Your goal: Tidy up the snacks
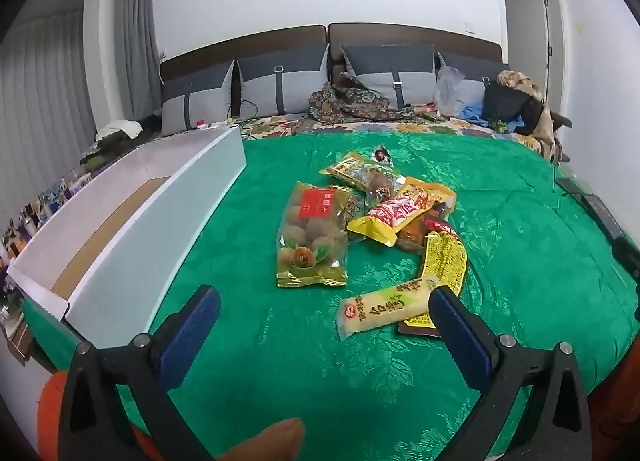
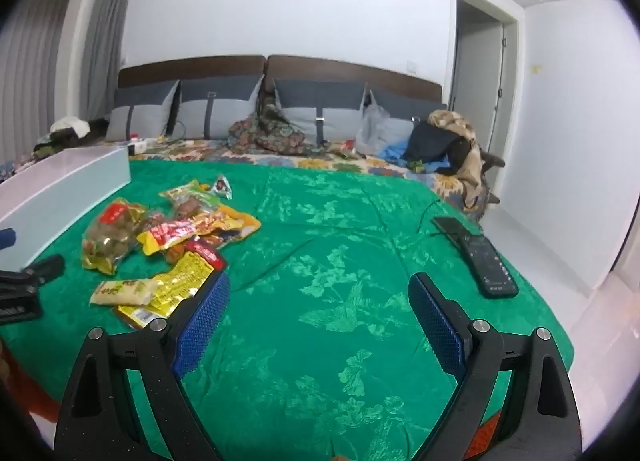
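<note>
Nearest you, your left gripper (image 1: 324,307) hangs over the green bedspread (image 1: 360,381) with its jaws spread wide and nothing between them; your right gripper (image 2: 318,299) is the same, wide open and empty above bare cloth. The closest snack is the pale yellow packet (image 1: 386,311), lying flat just ahead of the left jaws and a little to their right, its far end running close by the right-hand jaw tip. Its long axis lies across your line of reach, slanting up to the right, so you would probably have to turn the wrist to close across its narrow width. From the right gripper the same packet lies well off to the left, so the left hand looks the nearer one. Beyond it lies the yellow printed sachet (image 1: 444,257), then the heap: a clear bag of round brown sweets (image 1: 312,237), a red-and-yellow pack (image 1: 396,213) and others overlapping. To the left of the heap stands the long white box (image 1: 160,213), open-topped; its brown floor shows bare where visible, no snack in it yet.
</note>
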A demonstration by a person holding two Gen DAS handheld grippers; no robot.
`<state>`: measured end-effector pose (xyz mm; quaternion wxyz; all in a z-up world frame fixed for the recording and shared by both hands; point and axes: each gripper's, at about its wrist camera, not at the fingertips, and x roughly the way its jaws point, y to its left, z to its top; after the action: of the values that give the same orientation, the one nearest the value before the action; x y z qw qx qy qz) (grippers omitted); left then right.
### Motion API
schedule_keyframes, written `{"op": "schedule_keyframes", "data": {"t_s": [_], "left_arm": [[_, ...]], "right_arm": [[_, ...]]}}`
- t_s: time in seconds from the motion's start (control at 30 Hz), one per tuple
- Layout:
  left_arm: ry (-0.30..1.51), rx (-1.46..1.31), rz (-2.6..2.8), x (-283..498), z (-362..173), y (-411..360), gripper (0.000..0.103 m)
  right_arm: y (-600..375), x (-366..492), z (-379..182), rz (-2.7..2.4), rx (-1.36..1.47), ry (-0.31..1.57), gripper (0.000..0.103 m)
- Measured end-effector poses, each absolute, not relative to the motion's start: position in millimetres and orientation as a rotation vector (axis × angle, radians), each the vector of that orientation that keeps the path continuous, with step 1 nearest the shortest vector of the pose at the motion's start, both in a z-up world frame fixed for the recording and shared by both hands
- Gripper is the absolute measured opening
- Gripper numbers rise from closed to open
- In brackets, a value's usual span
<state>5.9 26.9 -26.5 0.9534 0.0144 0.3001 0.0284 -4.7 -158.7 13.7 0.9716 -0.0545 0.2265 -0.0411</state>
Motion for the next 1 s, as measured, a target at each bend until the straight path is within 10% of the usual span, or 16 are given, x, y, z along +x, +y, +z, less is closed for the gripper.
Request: {"op": "schedule_keyframes", "data": {"t_s": [1.0], "left_arm": [[0.627, 0.028, 0.048, 4, -36, 33, 0.103]], "right_arm": [[-152, 0, 4, -0.076, -0.178, 0.476, 0.093]]}}
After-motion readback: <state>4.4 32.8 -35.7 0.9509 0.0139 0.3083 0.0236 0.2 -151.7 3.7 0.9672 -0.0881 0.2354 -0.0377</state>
